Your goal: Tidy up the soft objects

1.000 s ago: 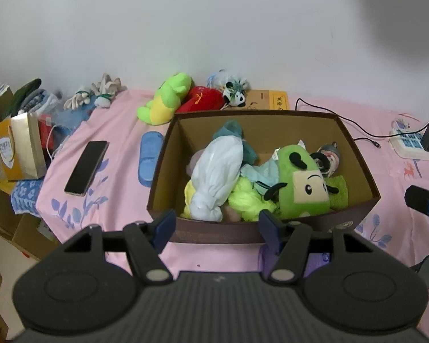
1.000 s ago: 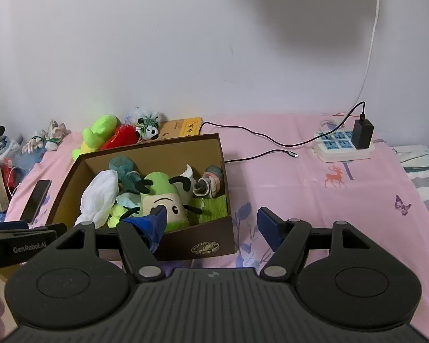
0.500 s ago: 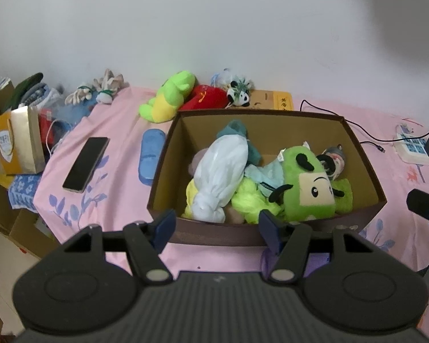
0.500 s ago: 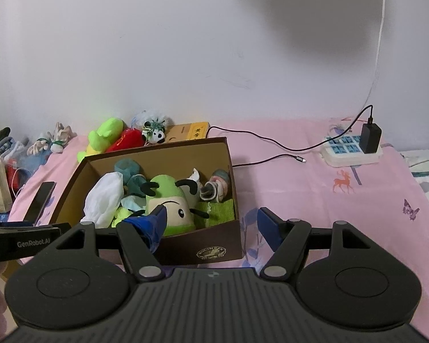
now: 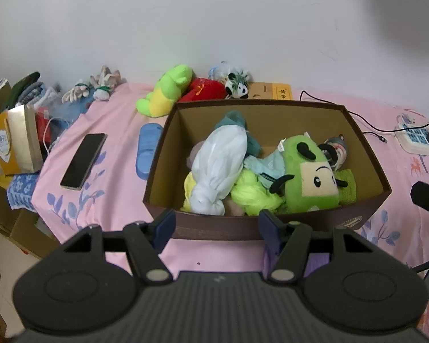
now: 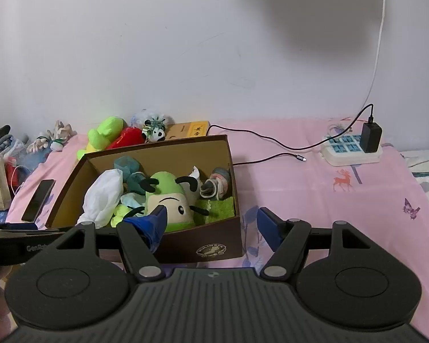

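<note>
Plush toys [image 5: 168, 93] lie along the bed's far edge beyond the box [image 5: 366, 200], left of centre, nearer the left gripper [image 5: 216, 224]; it and the right gripper [image 6: 211, 220] gape wide, empty.

Illumination is even, soft and moderately bright in both views; its source is outside the pictures. A broad, diffuse dark shadow lies on the white wall [image 6: 186, 43] near the upper right of each view. Shadows under the toys on the pink bedsheet [image 6: 314, 194] are faint. No glare noted. Fisheye distortion is strong: the sheet's far edge and the cardboard box [image 5: 363, 211] rim bow, and picture corners vignette to black. Centre detail is sharp; edges soften slightly.
</note>
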Available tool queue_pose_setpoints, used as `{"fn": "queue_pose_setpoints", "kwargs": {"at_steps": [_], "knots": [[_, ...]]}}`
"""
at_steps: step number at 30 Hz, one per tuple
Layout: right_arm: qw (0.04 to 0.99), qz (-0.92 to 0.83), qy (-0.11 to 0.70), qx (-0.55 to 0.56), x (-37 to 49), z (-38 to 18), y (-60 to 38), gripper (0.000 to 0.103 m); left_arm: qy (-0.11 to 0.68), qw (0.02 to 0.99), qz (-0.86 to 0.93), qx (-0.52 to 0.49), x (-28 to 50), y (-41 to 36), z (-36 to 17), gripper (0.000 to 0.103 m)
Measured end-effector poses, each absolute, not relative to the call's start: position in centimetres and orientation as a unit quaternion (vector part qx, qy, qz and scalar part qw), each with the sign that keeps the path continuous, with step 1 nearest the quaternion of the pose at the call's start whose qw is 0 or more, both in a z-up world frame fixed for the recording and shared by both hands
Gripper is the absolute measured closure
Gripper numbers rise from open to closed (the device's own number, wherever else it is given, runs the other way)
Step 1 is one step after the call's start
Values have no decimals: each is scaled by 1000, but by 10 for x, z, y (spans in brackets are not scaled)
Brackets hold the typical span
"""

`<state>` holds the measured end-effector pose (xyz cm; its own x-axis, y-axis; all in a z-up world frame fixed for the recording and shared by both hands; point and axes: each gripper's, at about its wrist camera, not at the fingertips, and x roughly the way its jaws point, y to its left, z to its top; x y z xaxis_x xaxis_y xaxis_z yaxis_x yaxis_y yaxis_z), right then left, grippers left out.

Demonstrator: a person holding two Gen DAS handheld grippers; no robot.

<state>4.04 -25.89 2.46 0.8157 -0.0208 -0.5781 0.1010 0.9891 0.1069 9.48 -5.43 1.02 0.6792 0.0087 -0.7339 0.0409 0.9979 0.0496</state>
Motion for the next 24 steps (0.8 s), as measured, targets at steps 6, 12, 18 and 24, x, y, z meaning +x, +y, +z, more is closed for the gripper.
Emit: {"fn": "queue_pose_setpoints", "kwargs": {"at_steps": [6,12,18,24], "knots": [[949,-31,305,67,41,25,-260,48,396,917,-9,38,95,-55,11,39],[947,-39,311,66,42,25,-259,48,395,918,-8,42,96,-55,13,39],[945,-50,315,66,41,25,-258,48,395,917,-13,46,95,-56,13,39],[944,-59,318,63,40,24,-252,48,399,915,-19,51,96,-52,12,39]]}}
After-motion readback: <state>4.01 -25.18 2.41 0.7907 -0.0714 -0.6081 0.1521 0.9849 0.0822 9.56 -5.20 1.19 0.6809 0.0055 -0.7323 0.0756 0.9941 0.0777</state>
